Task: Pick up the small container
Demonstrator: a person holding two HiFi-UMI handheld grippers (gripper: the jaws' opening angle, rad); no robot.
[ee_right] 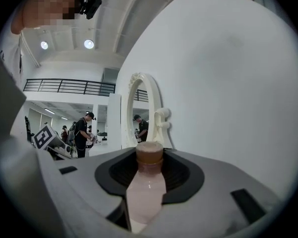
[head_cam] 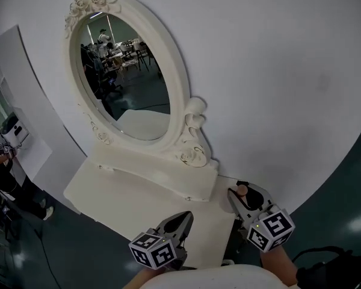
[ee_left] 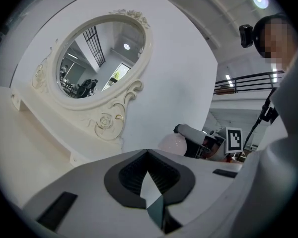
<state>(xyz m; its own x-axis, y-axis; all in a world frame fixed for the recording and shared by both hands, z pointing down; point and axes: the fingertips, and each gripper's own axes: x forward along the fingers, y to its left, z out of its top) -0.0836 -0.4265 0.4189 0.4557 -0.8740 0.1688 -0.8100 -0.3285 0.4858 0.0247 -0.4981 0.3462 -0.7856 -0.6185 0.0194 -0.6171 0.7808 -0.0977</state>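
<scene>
The small container point(ee_right: 148, 192), pale pink with a brown cap, is gripped by the right gripper point(ee_right: 149, 157) at lower centre. The left gripper point(ee_left: 148, 155) is closed on nothing.

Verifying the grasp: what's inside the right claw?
A small container, pale pink with a brown cap, clamped in the right claw. Its lower end is covered by the claw's body, so the base can't be seen.

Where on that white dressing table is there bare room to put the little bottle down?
The tabletop looks bare in front of the mirror base, from its left end to the middle. The near right corner is crowded by the left tongs and the right tongs holding the bottle.
</scene>
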